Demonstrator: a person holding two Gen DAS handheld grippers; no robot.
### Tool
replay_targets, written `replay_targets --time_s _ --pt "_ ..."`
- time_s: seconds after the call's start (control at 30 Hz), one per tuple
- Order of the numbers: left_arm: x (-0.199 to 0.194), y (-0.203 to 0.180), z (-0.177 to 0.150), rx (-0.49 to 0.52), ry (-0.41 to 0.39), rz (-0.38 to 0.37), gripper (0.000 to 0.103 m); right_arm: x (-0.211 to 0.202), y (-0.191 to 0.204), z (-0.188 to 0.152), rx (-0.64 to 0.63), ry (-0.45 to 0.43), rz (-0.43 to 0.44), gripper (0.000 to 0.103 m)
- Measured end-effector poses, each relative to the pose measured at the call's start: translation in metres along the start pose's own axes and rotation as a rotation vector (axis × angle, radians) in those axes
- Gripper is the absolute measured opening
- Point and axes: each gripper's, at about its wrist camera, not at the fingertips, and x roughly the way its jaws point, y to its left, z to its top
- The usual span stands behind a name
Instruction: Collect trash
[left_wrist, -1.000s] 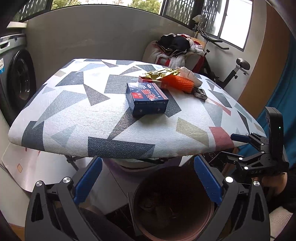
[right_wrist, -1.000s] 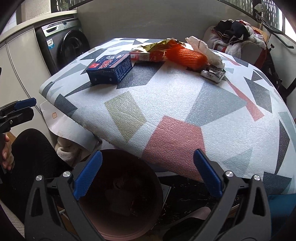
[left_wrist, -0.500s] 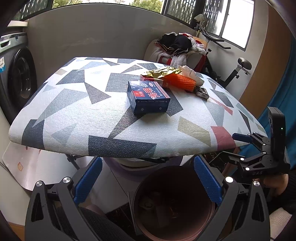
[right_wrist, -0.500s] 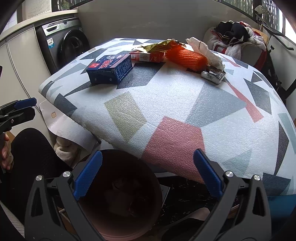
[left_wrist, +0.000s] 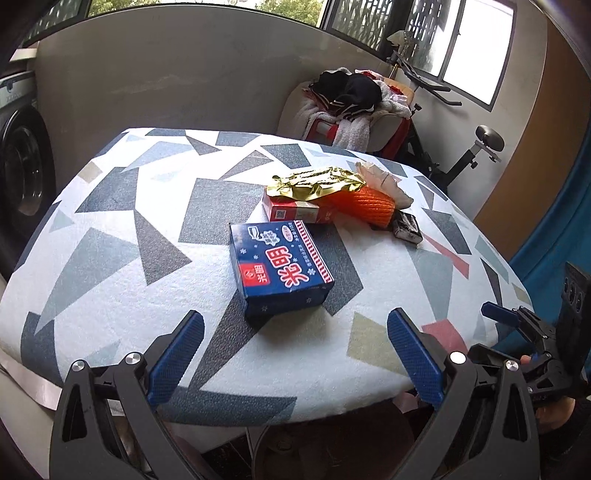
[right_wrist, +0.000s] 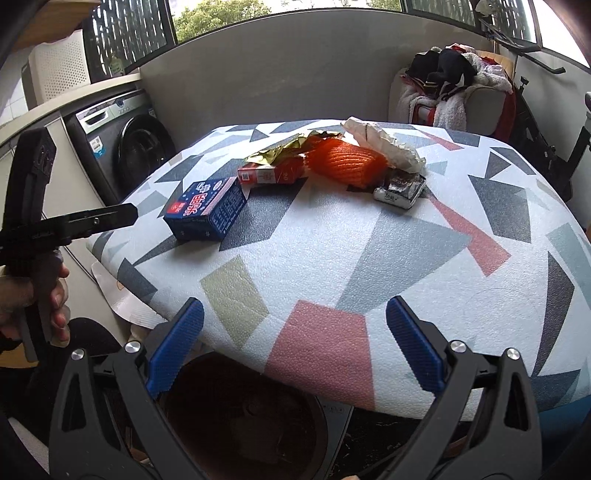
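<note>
Nothing on the patterned table (left_wrist: 110, 280) looks collected yet, so by my reading the whole clearing job is left. The left gripper (left_wrist: 295, 354) stands wide apart and empty just over the near edge. Straight ahead of it, closest, lies the blue carton (left_wrist: 279, 267). Beyond that and a little right sits the red box (left_wrist: 291, 212) under a gold foil wrapper (left_wrist: 317, 182), then the orange net sleeve (left_wrist: 364, 205), crumpled paper (left_wrist: 380, 177) and a small dark packet (left_wrist: 406, 227). The right gripper (right_wrist: 293, 349) is likewise spread and holds nothing, with the packet farthest right ahead. Below both, under the table edge, waits the brown bin (right_wrist: 243, 410); its contents are too dark to make out.
</note>
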Motion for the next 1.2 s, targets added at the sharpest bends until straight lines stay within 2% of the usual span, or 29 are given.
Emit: replay_targets --time_s 0.13,0.23,0.4,0.47,0.5,0.6,0.67,0.73,0.83,0.97,1.13,1.17,1.2 --pt "0.039 -0.005 0.026 0.012 0.053 0.045 0.097 -0.001 -0.020 0.011 0.059 -0.041 -0.029 0.097" --pt "0.070 -0.007 0.038 0.024 0.101 0.078 0.097 0.000 -0.034 0.012 0.100 -0.069 -0.008 0.097" --pt "0.108 -0.002 0.045 0.001 0.170 0.118 0.097 0.013 -0.047 0.014 0.106 -0.013 0.008 0.097" --pt "0.115 0.005 0.045 -0.025 0.186 0.095 0.093 0.016 -0.048 0.019 0.087 -0.004 -0.011 0.097" --pt "0.116 0.007 0.045 -0.031 0.187 0.084 0.084 0.016 -0.048 0.023 0.070 -0.006 -0.040 0.097" --pt "0.108 0.007 0.046 -0.010 0.170 0.060 0.078 0.021 -0.053 0.043 0.027 -0.010 -0.083 0.097" --pt "0.099 0.007 0.047 -0.019 0.149 0.038 0.077 0.025 -0.059 0.064 0.004 -0.044 -0.089 0.097" --pt "0.089 0.009 0.050 -0.035 0.121 0.021 0.077 0.035 -0.067 0.088 -0.018 -0.059 -0.131 0.097" --pt "0.074 0.011 0.053 -0.061 0.085 -0.007 0.076 0.058 -0.076 0.128 -0.038 -0.072 -0.159 0.091" --pt "0.055 0.014 0.056 -0.080 0.044 -0.029 0.076 0.104 -0.083 0.166 -0.048 -0.018 -0.187 0.086" --pt "0.035 0.017 0.056 -0.069 0.005 -0.038 0.076 0.152 -0.089 0.185 -0.008 0.076 -0.194 0.082" --pt "0.032 0.017 0.056 -0.067 0.000 -0.038 0.076 0.158 -0.093 0.186 0.016 0.102 -0.173 0.072" --pt "0.029 0.018 0.056 -0.066 -0.004 -0.038 0.076 0.162 -0.096 0.186 0.041 0.115 -0.133 0.045"
